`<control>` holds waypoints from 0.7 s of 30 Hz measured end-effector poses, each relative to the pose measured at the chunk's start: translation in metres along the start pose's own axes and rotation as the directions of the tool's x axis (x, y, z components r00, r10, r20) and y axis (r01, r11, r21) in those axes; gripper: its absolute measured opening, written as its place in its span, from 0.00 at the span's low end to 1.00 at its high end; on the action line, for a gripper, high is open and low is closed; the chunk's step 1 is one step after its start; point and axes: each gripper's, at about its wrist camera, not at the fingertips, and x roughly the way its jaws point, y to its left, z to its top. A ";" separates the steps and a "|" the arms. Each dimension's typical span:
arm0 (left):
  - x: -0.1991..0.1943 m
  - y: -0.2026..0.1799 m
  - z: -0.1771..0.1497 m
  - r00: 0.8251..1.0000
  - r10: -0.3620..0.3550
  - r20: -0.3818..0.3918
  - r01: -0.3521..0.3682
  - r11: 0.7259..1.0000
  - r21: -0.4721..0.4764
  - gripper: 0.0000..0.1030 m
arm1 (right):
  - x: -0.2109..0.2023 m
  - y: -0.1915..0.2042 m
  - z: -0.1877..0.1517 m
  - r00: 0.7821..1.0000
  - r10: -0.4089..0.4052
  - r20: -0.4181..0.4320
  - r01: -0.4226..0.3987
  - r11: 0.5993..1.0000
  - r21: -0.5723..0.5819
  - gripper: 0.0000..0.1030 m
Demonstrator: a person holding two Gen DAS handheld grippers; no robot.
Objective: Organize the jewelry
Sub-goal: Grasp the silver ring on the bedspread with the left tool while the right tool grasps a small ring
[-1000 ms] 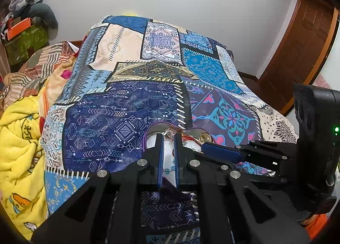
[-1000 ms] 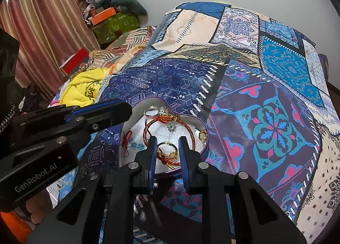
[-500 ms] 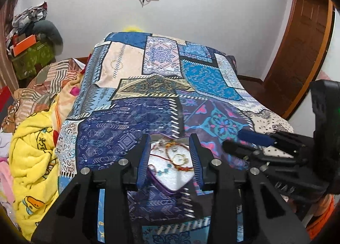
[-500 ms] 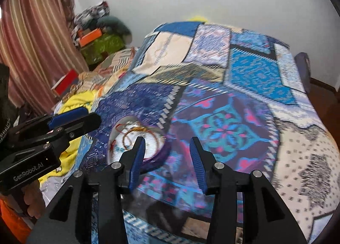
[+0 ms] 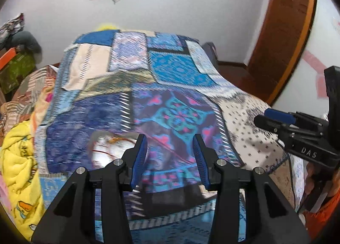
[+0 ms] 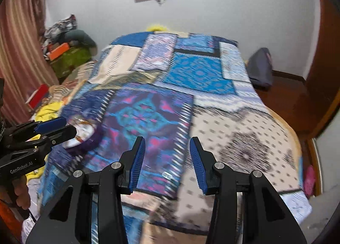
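Observation:
A purple heart-shaped jewelry box (image 5: 108, 148) with a white lining lies on the patterned bedspread (image 5: 170, 69). It holds red and gold bangles, blurred by motion. It also shows in the right wrist view (image 6: 82, 135), partly behind the left gripper. My left gripper (image 5: 170, 159) is open and empty, raised above the bed to the right of the box. My right gripper (image 6: 167, 161) is open and empty, further right over the bedspread (image 6: 191, 74). Each gripper shows from the side in the other's view.
A yellow blanket (image 5: 19, 159) and striped bedding lie left of the bed. Boxes and clothes (image 6: 65, 50) are piled in the far left corner. A wooden door (image 5: 286, 31) is at the right. A dark cushion (image 6: 260, 67) leans by the bed's far right side.
Both grippers have opened wide, risen away from the box and swung right. The box has gone from between the fingers to the left of both views.

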 end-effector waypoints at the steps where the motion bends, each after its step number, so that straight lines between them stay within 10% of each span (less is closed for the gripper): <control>1: 0.007 -0.007 -0.002 1.000 -0.007 -0.020 0.007 1.000 0.014 0.42 | 0.000 -0.004 -0.003 1.000 -0.007 -0.007 0.007 1.000 0.003 0.39; 15: 0.101 -0.070 -0.037 0.955 -0.084 -0.286 0.127 0.982 0.138 0.42 | 0.021 -0.022 -0.042 0.992 0.016 -0.124 -0.014 1.000 0.018 0.39; 21: 0.115 -0.076 -0.036 0.957 -0.070 -0.280 0.126 0.975 0.185 0.26 | 0.032 -0.016 -0.041 0.989 0.039 -0.145 -0.040 0.999 -0.002 0.39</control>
